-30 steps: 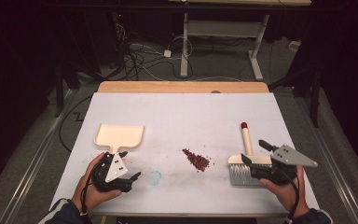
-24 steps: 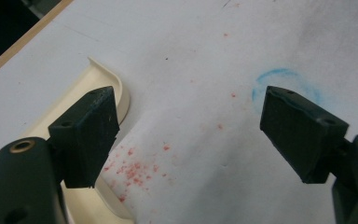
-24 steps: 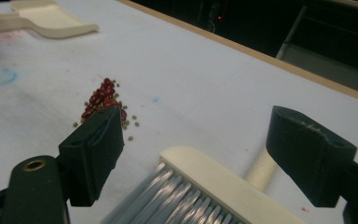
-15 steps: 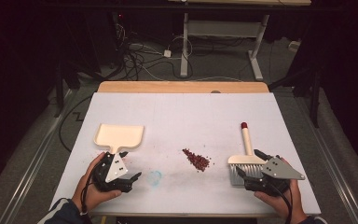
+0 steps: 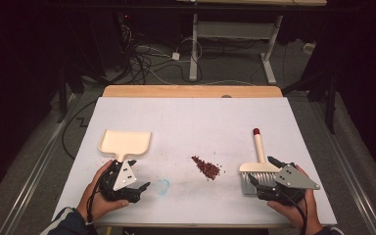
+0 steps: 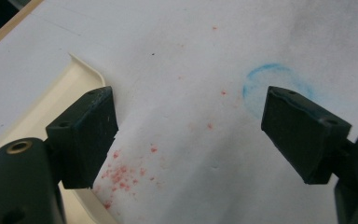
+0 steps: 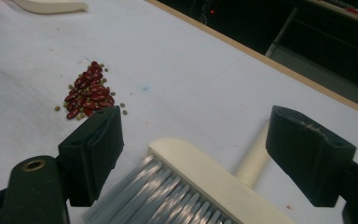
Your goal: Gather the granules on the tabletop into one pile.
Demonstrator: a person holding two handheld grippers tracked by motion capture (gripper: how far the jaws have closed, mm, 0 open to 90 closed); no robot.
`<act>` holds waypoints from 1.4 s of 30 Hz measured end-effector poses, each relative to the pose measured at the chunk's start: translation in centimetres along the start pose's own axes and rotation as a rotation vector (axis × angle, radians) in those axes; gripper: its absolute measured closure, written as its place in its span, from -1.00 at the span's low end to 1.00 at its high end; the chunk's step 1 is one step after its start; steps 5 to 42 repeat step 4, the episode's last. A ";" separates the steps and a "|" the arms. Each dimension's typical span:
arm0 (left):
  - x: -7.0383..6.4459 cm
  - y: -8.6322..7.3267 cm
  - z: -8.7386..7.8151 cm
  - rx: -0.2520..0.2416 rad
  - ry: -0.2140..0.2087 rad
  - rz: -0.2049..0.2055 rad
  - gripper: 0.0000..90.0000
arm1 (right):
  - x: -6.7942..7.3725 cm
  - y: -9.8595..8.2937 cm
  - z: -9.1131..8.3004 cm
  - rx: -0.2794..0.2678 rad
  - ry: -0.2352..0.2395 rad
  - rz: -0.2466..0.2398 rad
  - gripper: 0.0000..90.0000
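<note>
Table [image 5: 191, 117] covered in white sheet, wooden edge along the far side.

Beans [image 5: 206, 167]: small heap of red beans with a few smaller greenish ones, near table centre, slightly toward the near edge. In the right gripper view the heap [image 7: 88, 91] lies at about 10 o'clock from the jaws, apart from everything else.

Dustpan [image 5: 125, 143]: cream, flat on the sheet at 9 o'clock from the beans, well apart, handle toward the person. In the left gripper view its rim [image 6: 86, 70] runs beside and under the left-hand jaw.

Brush [image 5: 259, 164]: cream handle with red tip pointing to 12 o'clock, grey bristles toward the person; at 3 o'clock from the beans.

Left gripper [image 5: 133, 175]: in the person's left hand [image 5: 98, 196], just below the dustpan handle. Jaws wide apart, holding nothing. Faint blue ring mark [image 6: 275, 86] and pink specks on the sheet between them.

Right gripper [image 5: 262, 171]: in the right hand [image 5: 296, 208], at the brush head. Jaws wide apart, straddling the brush head [image 7: 200, 179]; contact not discernible.
</note>
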State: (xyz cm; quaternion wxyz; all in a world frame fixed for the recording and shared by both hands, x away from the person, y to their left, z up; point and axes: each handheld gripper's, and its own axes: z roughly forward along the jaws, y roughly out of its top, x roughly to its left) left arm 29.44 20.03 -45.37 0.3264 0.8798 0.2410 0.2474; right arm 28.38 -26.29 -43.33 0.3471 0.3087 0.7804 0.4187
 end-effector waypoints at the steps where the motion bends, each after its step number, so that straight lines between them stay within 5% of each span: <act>1: 0.0 0.0 0.1 0.001 -0.001 -0.001 -0.60 | 0.0 0.0 0.0 -0.001 -0.001 -0.001 -0.56; 42: 0.0 0.1 0.2 0.006 -0.004 0.000 -0.60 | -0.1 0.0 0.1 -0.001 0.001 -0.002 -0.56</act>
